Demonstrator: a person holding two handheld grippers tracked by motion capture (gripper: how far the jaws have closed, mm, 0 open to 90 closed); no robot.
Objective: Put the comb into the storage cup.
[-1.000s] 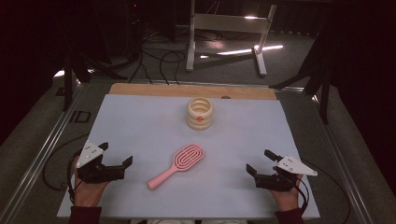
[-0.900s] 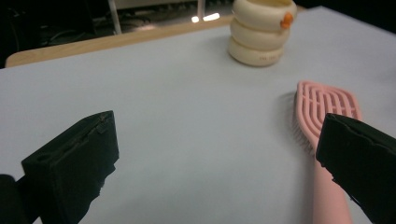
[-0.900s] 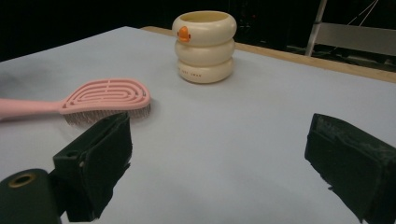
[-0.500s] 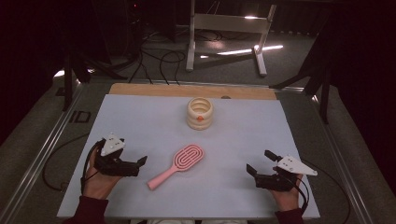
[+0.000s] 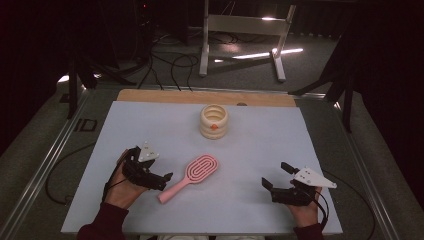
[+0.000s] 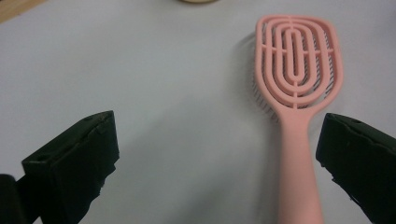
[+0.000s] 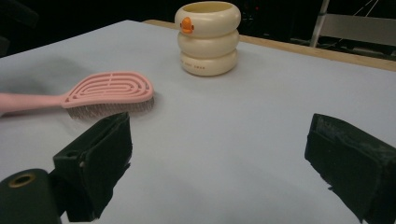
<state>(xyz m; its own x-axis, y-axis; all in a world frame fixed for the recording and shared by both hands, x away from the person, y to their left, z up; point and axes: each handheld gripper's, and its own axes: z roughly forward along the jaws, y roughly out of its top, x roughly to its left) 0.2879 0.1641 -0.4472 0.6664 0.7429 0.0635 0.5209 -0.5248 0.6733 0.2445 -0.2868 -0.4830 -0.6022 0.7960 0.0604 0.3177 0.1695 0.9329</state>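
Note:
A pink hairbrush lies bristles down on the pale blue mat, its handle pointing to the near left. In the left gripper view the hairbrush has its handle just inside the right jaw. My left gripper is open, low at the end of the handle and gripping nothing. A cream ringed cup with an orange mark stands upright at the back middle. My right gripper rests open at the near right, apart from the hairbrush.
A wooden strip borders the mat's far edge. Metal rails run along both sides of the table. Beyond it, a white stand and cables sit on the dark floor. Bare mat lies between the cup and my right gripper.
My left gripper has moved right and slightly forward across the mat, up to the brush handle. The right gripper, brush and cup have stayed put.

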